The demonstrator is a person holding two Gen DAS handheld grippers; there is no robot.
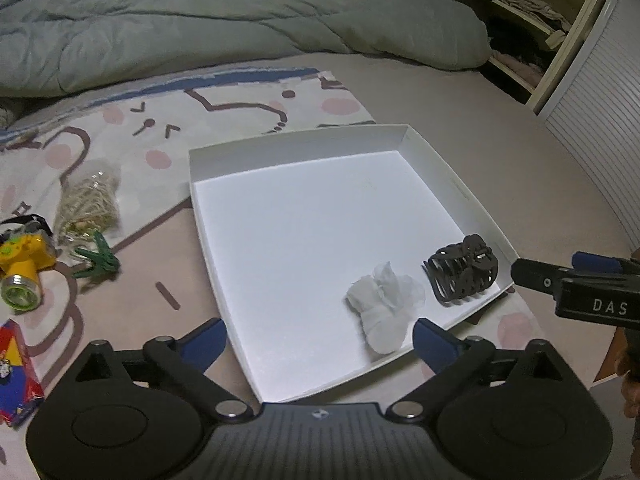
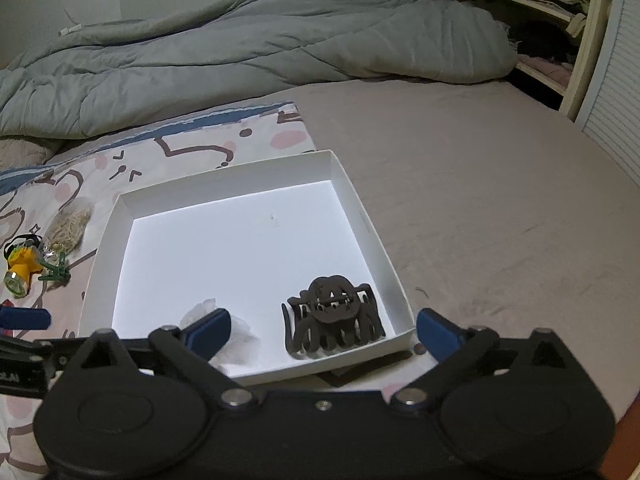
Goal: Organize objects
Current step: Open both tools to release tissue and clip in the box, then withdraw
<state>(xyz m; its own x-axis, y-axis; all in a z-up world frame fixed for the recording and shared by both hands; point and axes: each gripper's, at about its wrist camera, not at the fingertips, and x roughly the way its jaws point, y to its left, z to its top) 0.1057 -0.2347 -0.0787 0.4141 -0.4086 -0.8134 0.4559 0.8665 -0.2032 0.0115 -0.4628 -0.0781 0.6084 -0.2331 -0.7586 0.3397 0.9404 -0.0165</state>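
Both claws stand wide and empty: left claw over the near edge of the box, right claw over its near right corner. Inside the box, at 5 o'clock on its floor, lie a hair clip and, just beside it toward 7 o'clock, a white cloth wad. Still loose on the printed sheet of the bed, at 9 o'clock from the box: a bag of bands, a green peg, a yellow toy and a red pack. Risks, as judged: the box is light card on soft bedding, so a claw bumping its low wall could tip or slide it; the peg lies touching the bag, so a grasp may drag both; the clear slack bag could slip from smooth pads. Materials: box matte white, shallow, square; clip dark, rigid, curved teeth; wad gauzy and crumpled; toy glossy plastic with a round lens; quilt grey, puffy.
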